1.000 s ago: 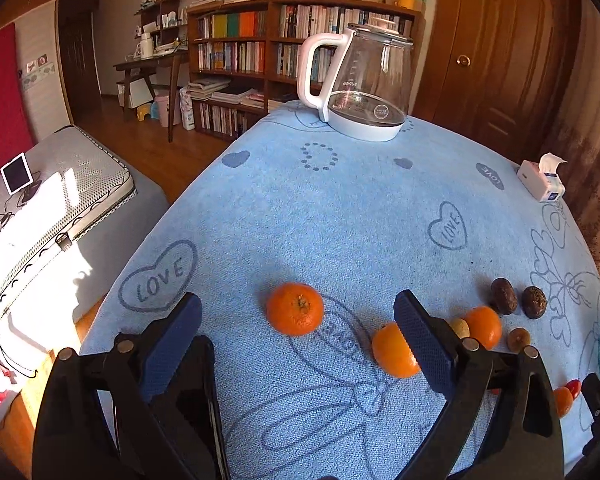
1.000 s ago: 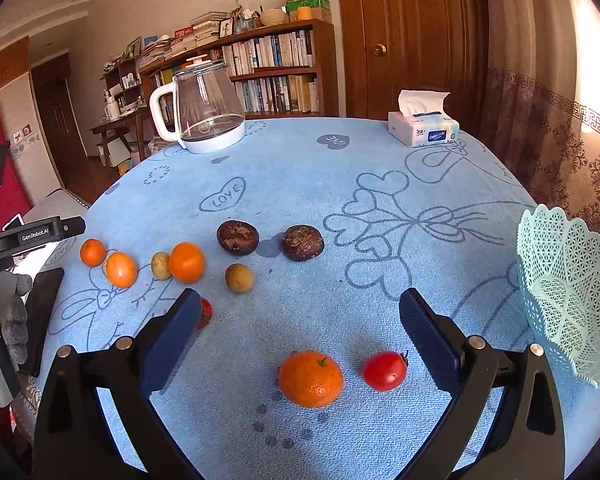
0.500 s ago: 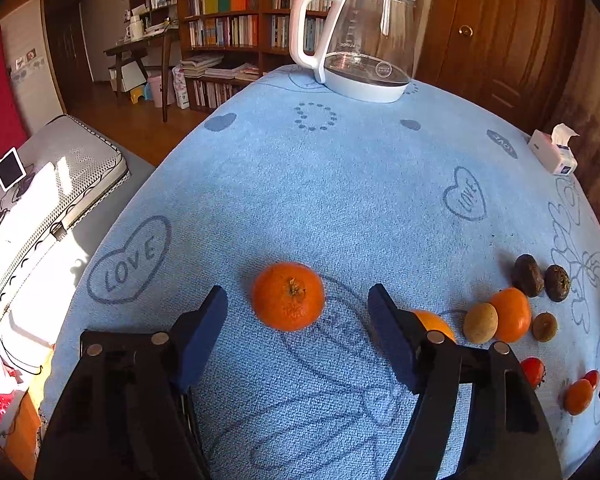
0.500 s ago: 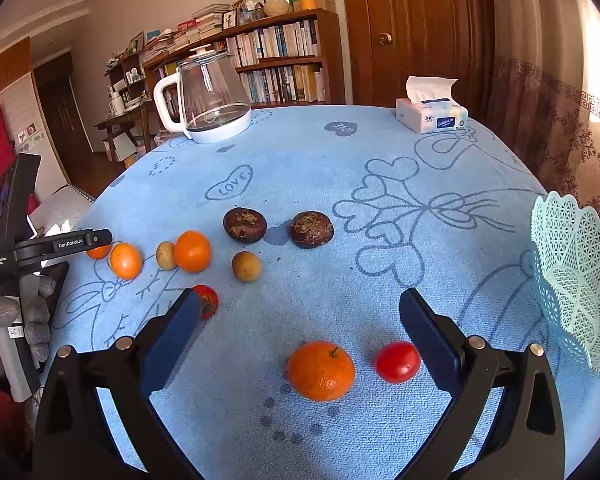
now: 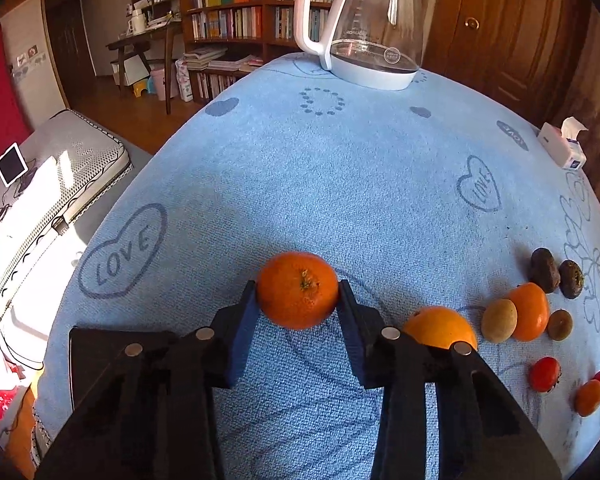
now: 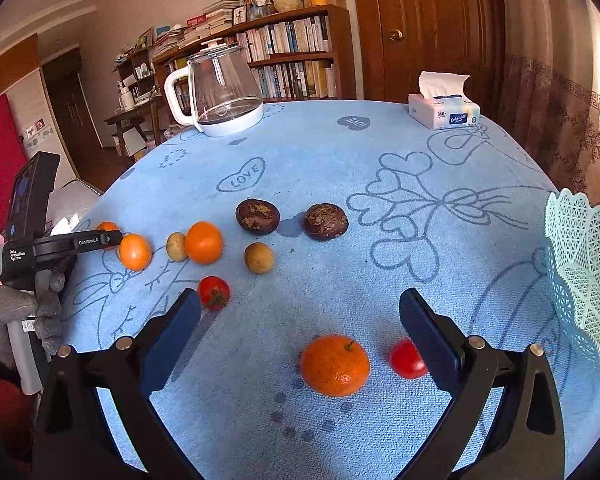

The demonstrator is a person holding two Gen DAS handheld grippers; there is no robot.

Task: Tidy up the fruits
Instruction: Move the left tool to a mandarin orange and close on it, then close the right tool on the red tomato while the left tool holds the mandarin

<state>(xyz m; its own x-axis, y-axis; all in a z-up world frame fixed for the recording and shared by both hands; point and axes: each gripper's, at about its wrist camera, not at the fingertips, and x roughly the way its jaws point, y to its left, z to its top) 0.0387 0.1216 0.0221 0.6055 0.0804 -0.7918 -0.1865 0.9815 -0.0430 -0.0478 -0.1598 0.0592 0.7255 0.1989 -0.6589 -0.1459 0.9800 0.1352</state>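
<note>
On the blue table (image 5: 340, 168), near its left edge, left gripper (image 5: 298, 300) just closed in, both pads pressed against 1 orange (image 5: 298, 290). Further right, right gripper (image 6: 300, 316) spread wide, gripping nothing, above a second orange (image 6: 335, 365) and a tomato (image 6: 406, 359); mint basket (image 6: 580, 272) at right.

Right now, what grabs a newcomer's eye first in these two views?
The left gripper, its jaws just closed, pinches an orange mandarin on the blue tablecloth. The right gripper hovers open over another mandarin and a red tomato; a mint lace basket stands at the right edge.
</note>
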